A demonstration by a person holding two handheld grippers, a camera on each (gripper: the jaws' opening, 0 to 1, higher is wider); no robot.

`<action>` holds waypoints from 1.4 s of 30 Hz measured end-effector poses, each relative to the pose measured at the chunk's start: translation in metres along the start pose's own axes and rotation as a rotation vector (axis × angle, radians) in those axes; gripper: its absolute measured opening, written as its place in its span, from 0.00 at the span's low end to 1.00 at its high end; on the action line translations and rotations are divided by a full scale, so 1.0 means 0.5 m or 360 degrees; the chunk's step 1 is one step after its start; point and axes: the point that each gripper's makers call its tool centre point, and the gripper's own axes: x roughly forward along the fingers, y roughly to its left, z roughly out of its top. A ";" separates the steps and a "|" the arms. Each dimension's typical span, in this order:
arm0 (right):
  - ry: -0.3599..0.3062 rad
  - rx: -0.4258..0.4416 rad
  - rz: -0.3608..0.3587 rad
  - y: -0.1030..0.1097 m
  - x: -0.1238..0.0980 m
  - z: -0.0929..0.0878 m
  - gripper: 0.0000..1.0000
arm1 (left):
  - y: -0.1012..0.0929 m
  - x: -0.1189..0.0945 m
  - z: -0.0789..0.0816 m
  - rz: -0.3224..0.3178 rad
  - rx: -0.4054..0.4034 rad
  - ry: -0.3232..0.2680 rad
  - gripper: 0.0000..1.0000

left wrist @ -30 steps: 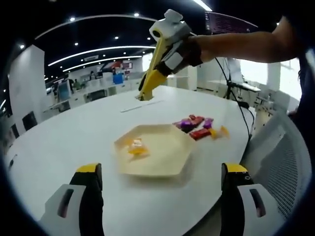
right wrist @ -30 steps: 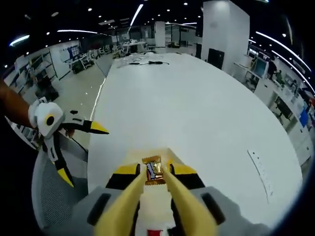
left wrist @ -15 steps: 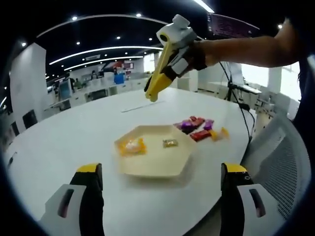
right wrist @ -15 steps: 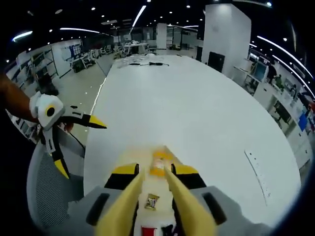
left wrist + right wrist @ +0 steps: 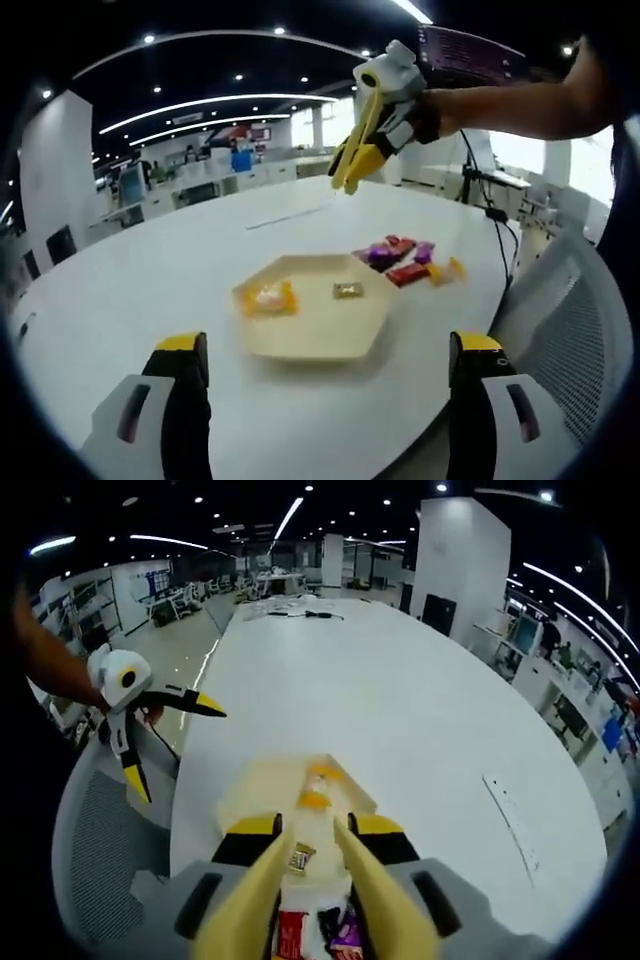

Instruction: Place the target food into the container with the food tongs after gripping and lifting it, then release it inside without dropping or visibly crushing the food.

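A white worktop [image 5: 150, 290] is stretching ahead of both grippers, carrying a cream hexagonal tray [image 5: 318, 318] between and beyond the left gripper's [image 5: 330, 400] wide-open jaws. The right gripper [image 5: 356, 165] is hovering above and past the tray, its jaws parted and gripping nothing. Beyond the tray's far side, a cluster of red and purple sweets [image 5: 400, 258] is lying on the worktop. Inside the tray, a yellow-wrapped candy [image 5: 266, 296] and a small brown-wrapped candy [image 5: 347, 290] are sitting apart
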 end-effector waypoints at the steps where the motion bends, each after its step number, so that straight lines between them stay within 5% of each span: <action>1: -0.0001 0.0007 0.0001 0.000 -0.007 -0.005 0.26 | 0.001 0.000 0.001 0.0001 -0.0005 -0.0004 0.96; 21: -0.0056 0.0138 -0.0135 0.008 -0.136 -0.127 0.26 | -0.009 0.002 0.004 -0.0047 -0.0028 -0.0024 1.00; 42: -0.0030 0.0255 -0.0242 0.026 -0.210 -0.231 0.26 | -0.005 -0.001 0.000 -0.0027 -0.0031 -0.0005 1.00</action>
